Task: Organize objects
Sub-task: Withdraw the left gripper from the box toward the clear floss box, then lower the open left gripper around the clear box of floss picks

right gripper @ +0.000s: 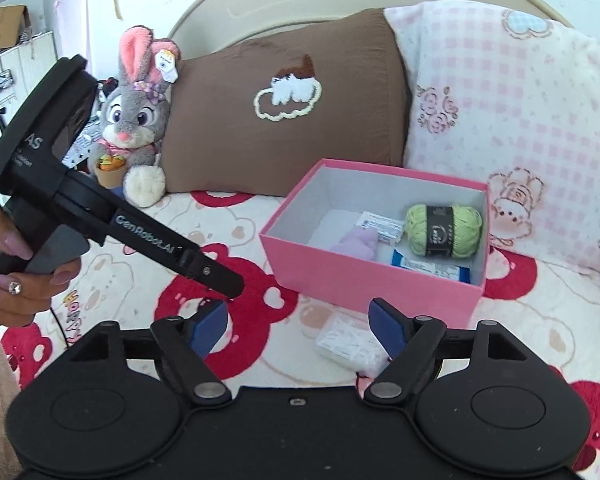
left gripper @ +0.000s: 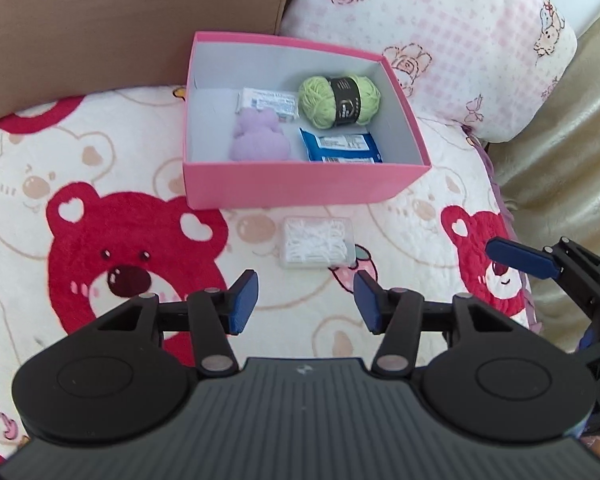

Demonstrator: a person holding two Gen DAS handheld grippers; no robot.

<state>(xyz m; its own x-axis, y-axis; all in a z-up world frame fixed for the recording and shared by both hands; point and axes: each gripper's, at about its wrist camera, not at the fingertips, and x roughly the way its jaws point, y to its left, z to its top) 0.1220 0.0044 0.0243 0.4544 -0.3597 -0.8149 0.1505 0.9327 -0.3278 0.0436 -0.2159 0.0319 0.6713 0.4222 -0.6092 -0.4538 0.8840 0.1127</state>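
A pink box (left gripper: 284, 188) stands open on the bear-print blanket. It holds a green yarn ball (left gripper: 340, 100), a purple plush piece (left gripper: 258, 140), a blue packet (left gripper: 340, 146) and a white packet (left gripper: 266, 102). In front of the box lies a clear case of white picks (left gripper: 318, 246). My left gripper (left gripper: 306, 300) hovers just short of the case, open and empty. My right gripper (right gripper: 300, 328) is open too. The clear case (right gripper: 346, 342) lies on the blanket beside its right finger, with neither pad touching it. The pink box (right gripper: 364, 280) stands just beyond.
A brown pillow (right gripper: 284, 120) and a pink checked pillow (right gripper: 512, 132) lean behind the box. A grey plush rabbit (right gripper: 134, 120) sits at the far left. A hand (right gripper: 20, 280) holds the left gripper's black frame (right gripper: 148, 232). One right-gripper finger (left gripper: 520, 258) shows at the blanket's right edge.
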